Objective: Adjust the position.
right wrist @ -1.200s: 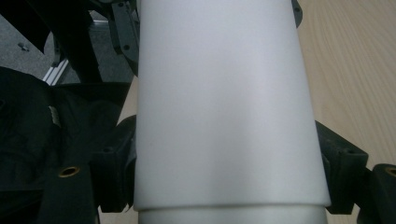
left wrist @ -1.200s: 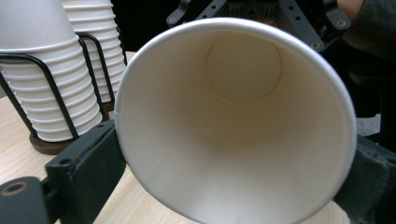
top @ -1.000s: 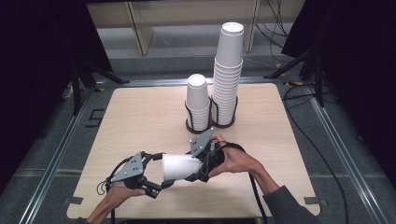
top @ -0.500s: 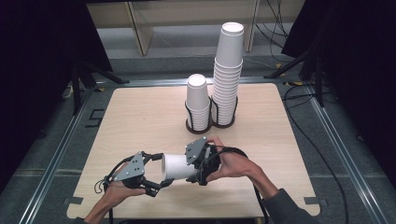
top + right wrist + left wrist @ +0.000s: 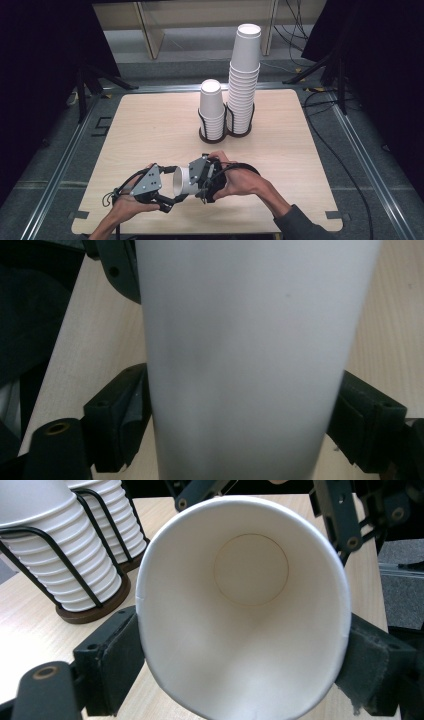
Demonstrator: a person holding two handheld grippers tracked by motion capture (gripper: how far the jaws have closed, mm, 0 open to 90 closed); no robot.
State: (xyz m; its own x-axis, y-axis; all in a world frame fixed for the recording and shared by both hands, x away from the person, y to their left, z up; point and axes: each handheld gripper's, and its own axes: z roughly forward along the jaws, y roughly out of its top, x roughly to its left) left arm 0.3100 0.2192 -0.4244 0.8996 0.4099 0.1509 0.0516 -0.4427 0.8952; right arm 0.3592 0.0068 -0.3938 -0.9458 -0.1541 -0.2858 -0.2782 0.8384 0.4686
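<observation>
Right hand-held gripper (image 5: 197, 181) shifted left; both clamp paper cup (image 5: 182, 181) above wooden table (image 5: 150, 125), dark room.

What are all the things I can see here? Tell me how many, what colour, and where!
White paper cup: one, white, lying sideways between both grippers, near table edge.
Tall stack of white paper cups: one, white, right ring of holder.
Short stack of white paper cups: one, white, left ring.
Black wire cup holder: one, black with brown base, table's far middle.
Light wooden table: one, pale wood.
Left gripper: black, clamping the cup's rim.
Right gripper: black, clamping the cup's body.
</observation>
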